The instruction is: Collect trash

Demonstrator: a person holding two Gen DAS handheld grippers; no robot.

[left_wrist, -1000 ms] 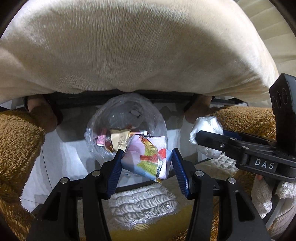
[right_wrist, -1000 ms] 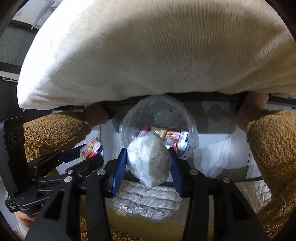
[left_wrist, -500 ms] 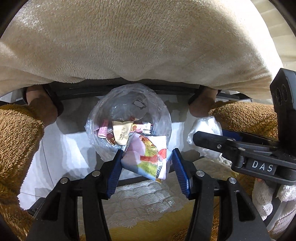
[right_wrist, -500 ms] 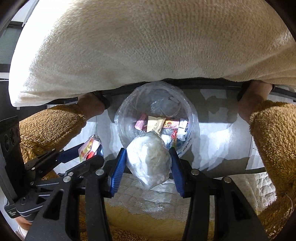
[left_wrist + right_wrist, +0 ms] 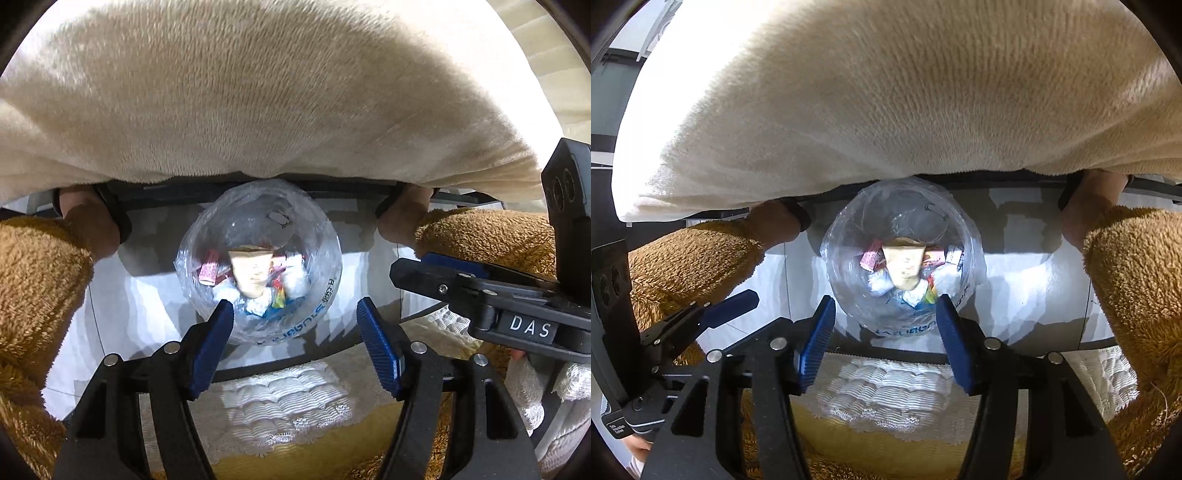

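A bin lined with a clear plastic bag [image 5: 258, 214] stands on the pale floor below both grippers and holds several wrappers. Among them lie a beige packet [image 5: 253, 273], a colourful wrapper [image 5: 279, 297] and a white crumpled wad [image 5: 297, 282]. My left gripper [image 5: 293, 306] hangs over the bin's near rim, its jaws opening with nothing between them. My right gripper [image 5: 884, 301] hovers over the same bin [image 5: 905, 206], jaws also opening and empty. The white wad [image 5: 947, 278] rests in the bag. Each gripper shows in the other's view: the right gripper [image 5: 424, 262], the left gripper [image 5: 731, 306].
A cream fleece cloth [image 5: 258, 92] overhangs the top of both views. Brown fuzzy-clad legs [image 5: 40, 288] [image 5: 1137, 280] stand on either side of the bin. A white lace-edged cloth on a yellow cushion [image 5: 288, 402] lies just under the grippers. A gloved hand [image 5: 524, 387] holds the right gripper.
Both grippers widened and let go: the colourful wrapper left the left jaws and the white wad left the right jaws, and both now lie in the bin.
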